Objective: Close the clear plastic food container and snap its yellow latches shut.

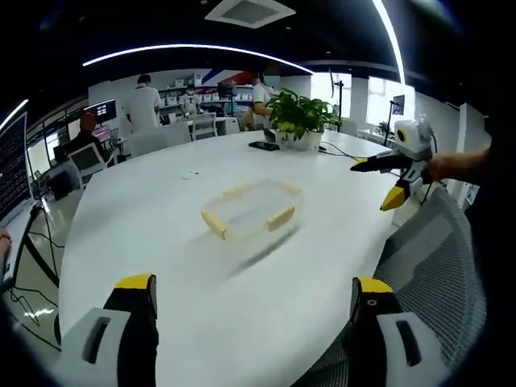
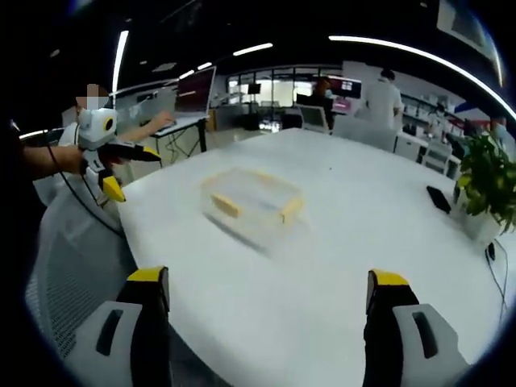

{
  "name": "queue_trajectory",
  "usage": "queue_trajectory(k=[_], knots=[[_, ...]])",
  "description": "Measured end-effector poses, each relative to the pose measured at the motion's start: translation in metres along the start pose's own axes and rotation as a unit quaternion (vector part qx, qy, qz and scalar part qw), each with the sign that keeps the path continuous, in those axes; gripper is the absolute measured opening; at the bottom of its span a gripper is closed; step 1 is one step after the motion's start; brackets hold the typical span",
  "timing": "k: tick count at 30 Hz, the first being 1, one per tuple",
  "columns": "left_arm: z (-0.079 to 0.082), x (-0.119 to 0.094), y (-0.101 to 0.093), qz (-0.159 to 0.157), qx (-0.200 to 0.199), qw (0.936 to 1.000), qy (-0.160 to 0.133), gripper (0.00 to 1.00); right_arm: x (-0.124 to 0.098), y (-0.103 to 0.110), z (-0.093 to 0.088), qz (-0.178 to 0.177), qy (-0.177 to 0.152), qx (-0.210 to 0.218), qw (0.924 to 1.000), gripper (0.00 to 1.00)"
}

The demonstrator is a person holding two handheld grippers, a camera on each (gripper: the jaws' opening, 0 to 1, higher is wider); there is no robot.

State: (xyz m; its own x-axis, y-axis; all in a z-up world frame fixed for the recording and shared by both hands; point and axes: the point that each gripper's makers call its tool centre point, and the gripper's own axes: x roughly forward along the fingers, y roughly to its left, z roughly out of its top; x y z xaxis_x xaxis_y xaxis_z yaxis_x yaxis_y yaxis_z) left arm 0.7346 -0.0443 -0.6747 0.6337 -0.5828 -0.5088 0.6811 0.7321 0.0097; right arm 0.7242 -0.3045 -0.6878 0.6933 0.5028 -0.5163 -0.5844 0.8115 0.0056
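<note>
container (image 1: 251, 209): clear, yellow latches, on white table (image 1: 161, 234) | both tools spread, empty

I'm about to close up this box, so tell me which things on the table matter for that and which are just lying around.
For the job:
clear container with yellow latches
left gripper, fingers spread
right gripper, fingers spread

Lying about:
potted plant
dark phone
small white object
mesh chair at the white table

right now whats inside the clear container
Nothing can be made out inside the container; the white table shows through its clear walls. The picture is blurred, so small contents can't be ruled out.
</note>
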Motion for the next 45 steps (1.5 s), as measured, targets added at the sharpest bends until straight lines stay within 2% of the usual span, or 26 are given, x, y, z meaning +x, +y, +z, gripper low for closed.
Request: queue_trajectory(k=[11,22,45], knots=[[0.0044,-0.0021,-0.0008,0.007,-0.005,0.9999,-0.015,0.99,-0.0026,-0.0003,-0.0030,-0.003,-0.001,-0.007,1.0000,0.99],[0.0035,-0.0044,0.0030,0.013,-0.001,0.9998,-0.015,0.99,-0.0028,0.0026,-0.0083,0.002,0.006,-0.015,0.9999,0.99],[0.0045,-0.0058,0.0030,0.015,0.004,0.9997,-0.021,0.99,-0.0017,0.0053,-0.0055,0.006,0.005,-0.022,0.9997,0.99]])
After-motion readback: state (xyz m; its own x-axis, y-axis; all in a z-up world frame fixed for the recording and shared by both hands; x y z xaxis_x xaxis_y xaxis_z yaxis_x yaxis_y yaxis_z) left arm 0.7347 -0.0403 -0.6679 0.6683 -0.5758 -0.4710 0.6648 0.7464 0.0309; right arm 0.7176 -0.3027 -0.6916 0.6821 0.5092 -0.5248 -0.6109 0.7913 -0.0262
